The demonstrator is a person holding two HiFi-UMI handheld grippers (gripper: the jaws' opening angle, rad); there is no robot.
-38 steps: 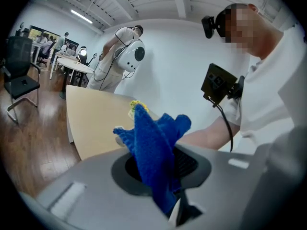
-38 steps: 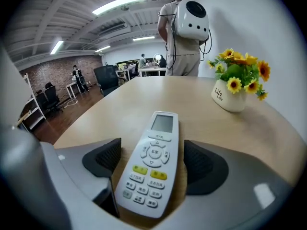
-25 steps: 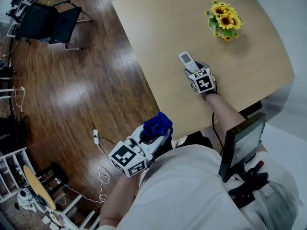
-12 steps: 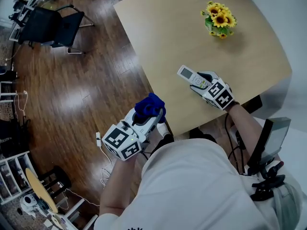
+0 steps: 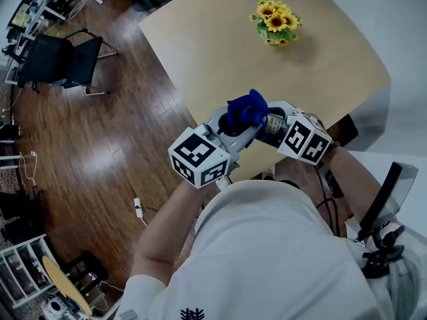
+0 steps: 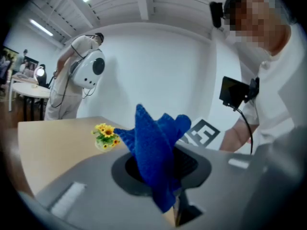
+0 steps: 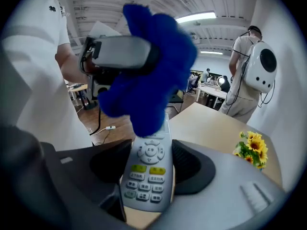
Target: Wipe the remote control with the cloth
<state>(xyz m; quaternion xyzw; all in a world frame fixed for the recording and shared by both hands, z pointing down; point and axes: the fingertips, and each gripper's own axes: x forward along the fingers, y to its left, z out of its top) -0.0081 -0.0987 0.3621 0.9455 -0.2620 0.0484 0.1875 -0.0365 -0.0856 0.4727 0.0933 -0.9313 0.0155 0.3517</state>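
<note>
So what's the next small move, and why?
Probably draw the blue cloth down over the uncovered buttons: the left hand-held gripper holds it over the remote control's top end, and the right hand-held gripper clamps the remote.

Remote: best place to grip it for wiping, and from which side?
The keypad end, pinched across its narrow width, coming from its bottom end, as the right tool does. The remote is long and slim, so the upper half is left free for the cloth.
</note>
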